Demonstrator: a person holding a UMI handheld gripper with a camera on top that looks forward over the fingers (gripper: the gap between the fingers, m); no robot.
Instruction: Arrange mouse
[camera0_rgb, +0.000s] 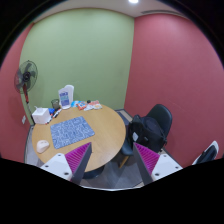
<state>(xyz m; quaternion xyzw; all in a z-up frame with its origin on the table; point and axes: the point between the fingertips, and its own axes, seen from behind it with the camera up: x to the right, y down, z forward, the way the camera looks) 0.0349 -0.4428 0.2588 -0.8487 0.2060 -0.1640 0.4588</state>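
Observation:
A round wooden table (100, 125) stands well ahead of the fingers. A blue-grey patterned mat (72, 131) lies on it. A small pale object (42, 146), possibly the mouse, sits on the table's near left edge, left of the mat; it is too small to tell for sure. My gripper (113, 165) is open and empty, held high and far back from the table. Its two magenta pads (148, 158) show with a wide gap between them, and only floor and the table edge lie between them.
A white box (41, 115), a white and blue container (66, 96) and small items (90, 105) sit at the table's far side. A standing fan (27, 75) is at the left. A black chair (150, 128) with a dark bag stands right of the table.

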